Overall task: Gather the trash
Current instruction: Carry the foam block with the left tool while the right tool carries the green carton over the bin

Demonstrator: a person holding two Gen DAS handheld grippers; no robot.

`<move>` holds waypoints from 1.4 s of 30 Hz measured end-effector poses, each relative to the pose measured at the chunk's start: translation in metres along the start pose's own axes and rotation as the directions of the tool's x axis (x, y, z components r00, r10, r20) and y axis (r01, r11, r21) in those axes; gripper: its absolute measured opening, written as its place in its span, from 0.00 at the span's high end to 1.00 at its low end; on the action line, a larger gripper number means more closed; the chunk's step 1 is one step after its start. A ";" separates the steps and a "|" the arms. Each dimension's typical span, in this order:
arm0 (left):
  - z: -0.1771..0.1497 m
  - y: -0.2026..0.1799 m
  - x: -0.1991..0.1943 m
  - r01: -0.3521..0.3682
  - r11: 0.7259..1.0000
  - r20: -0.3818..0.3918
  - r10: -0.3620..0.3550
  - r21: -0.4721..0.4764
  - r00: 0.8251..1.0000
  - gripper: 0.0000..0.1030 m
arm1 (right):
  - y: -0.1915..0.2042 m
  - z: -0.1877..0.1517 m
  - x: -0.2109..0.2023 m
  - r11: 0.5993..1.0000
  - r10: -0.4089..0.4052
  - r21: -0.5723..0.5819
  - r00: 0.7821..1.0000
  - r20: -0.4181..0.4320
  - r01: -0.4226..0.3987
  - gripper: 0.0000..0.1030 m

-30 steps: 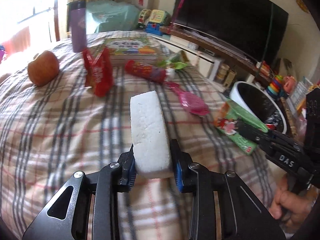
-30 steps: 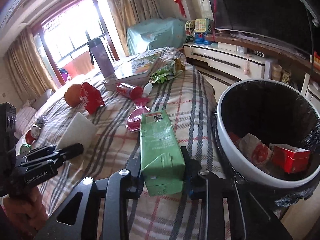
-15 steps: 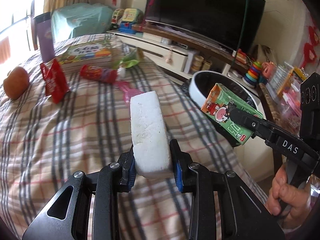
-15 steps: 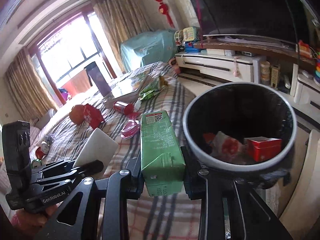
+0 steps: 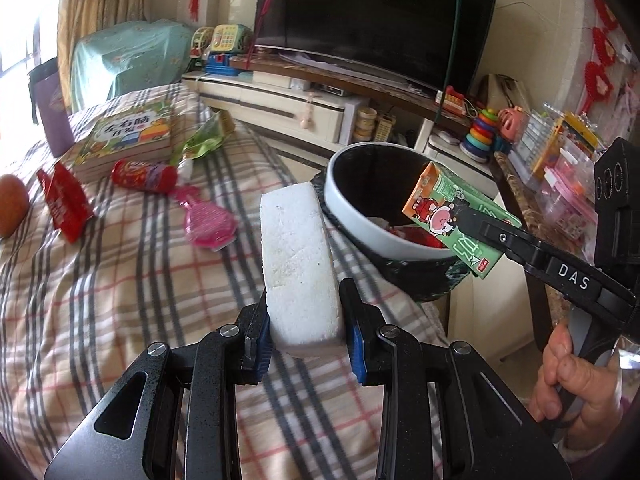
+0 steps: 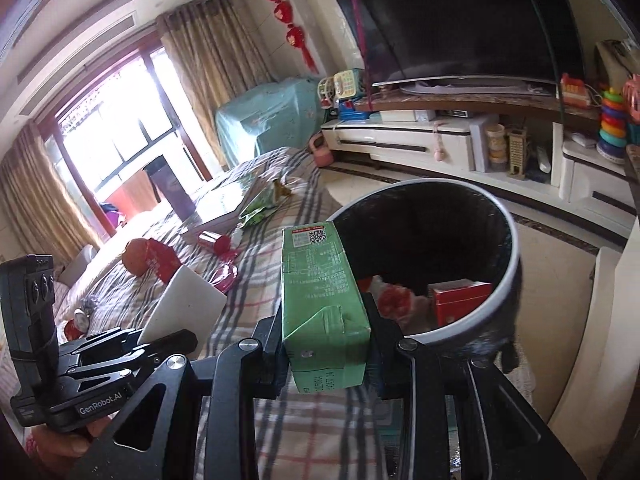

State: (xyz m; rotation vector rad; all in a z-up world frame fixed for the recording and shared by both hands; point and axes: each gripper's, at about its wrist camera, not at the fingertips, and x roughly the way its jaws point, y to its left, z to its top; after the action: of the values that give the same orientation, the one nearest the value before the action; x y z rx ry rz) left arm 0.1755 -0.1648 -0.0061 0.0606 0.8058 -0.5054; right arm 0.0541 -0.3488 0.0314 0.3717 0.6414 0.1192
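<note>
**Both claws moved from bed to bin: drop step in hand**

Since a second ago both loads have swung off the plaid bed (image 5: 120, 280) toward the trash bin (image 5: 360, 236); the carton was over the blanket then and is at the bin mouth now.

- Bin: white rim, black liner, just beside the bed's edge. Already holds a red box (image 6: 460, 300) and crumpled wrappers. Mouth is wide, with plenty of room inside.
- Right claw (image 6: 326, 344): clenched on the green carton (image 6: 320, 280). In the left wrist view the carton's top end hangs over the near rim, tilted. Next move, my read: push a bit further over the opening, then release. Its lower end looks close to the rim and could catch if let go too early.
- Left claw (image 5: 306, 336): clamped on the white foam block (image 5: 296, 264), over the bed short of the rim. It needs to wait or come in from the bed side; both claws converge on one opening, so they should go in turn.
- Left on the bed: red pouch (image 5: 66, 210), red tube wrapper (image 5: 144, 176), pink wrapper (image 5: 208, 224), green wrapper (image 5: 202, 142). Book (image 5: 128, 136) and orange fruit (image 5: 12, 210) likely stay.
- Free room: floor beyond the bin is open; TV stand (image 6: 440, 140) well apart.
</note>
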 end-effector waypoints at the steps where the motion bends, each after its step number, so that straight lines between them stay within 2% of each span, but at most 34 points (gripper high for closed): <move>1: 0.001 -0.002 0.001 0.001 1.000 0.000 -0.001 0.006 1.000 0.72 | -0.002 0.000 -0.001 1.000 -0.005 0.004 1.000 0.001 0.005 0.70; 17: 0.021 -0.035 0.015 0.020 0.997 0.001 -0.020 0.078 1.000 0.72 | -0.026 0.014 -0.011 0.999 -0.045 0.012 0.999 0.028 0.045 0.70; 42: 0.051 -0.064 0.032 0.041 0.991 0.011 -0.043 0.124 0.999 0.72 | -0.051 0.038 -0.002 0.995 -0.102 -0.003 0.994 0.025 0.103 0.70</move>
State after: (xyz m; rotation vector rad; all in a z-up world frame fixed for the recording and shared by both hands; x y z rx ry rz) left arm 0.1996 -0.2467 0.0155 0.1552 0.7633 -0.5948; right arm 0.0748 -0.4076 0.0418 0.3351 0.6348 0.0180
